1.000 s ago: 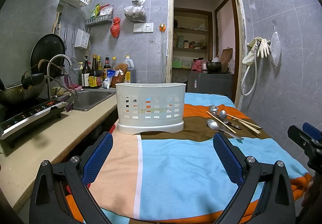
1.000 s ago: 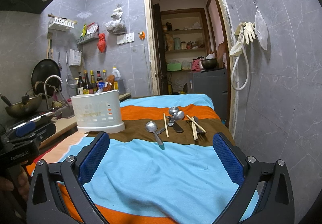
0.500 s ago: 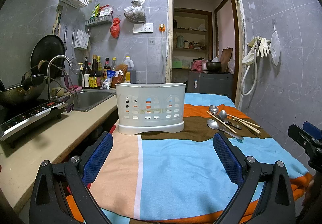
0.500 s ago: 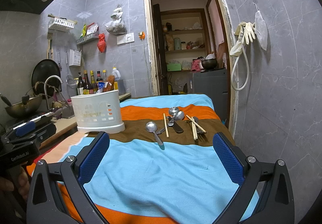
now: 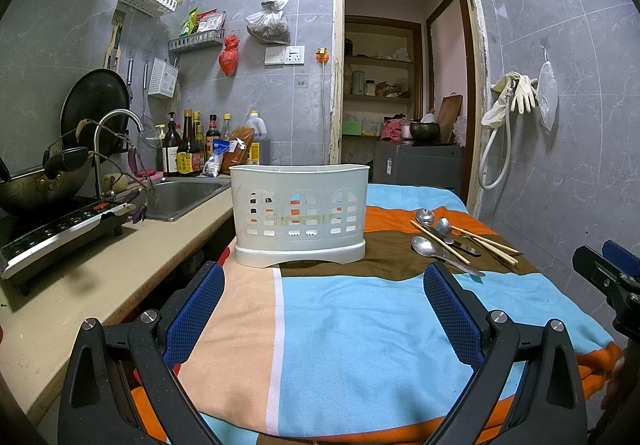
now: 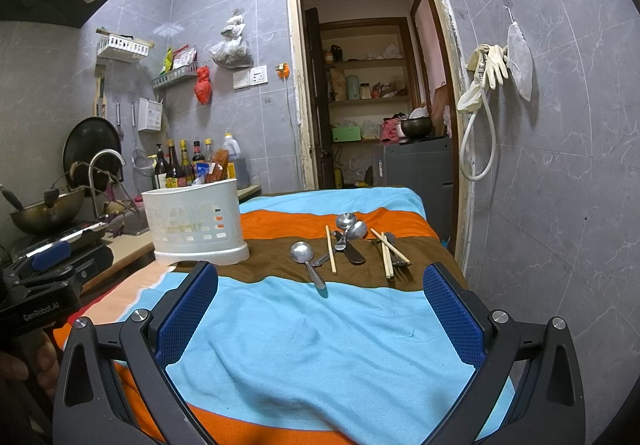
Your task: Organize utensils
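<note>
1. White utensil caddy (image 5: 300,215), frame centre in the left view, appears empty.
2. Spoons (image 6: 306,255), chopsticks (image 6: 330,249) and other cutlery lie centre frame on the striped cloth (image 6: 320,345), beside the caddy. None sorted.
3. Left gripper (image 5: 324,313) and right gripper (image 6: 320,313): jaws wide apart, holding nothing.

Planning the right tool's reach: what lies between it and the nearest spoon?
Only bare striped cloth separates the open right tool from the nearest spoon, as the right wrist view shows.
</note>
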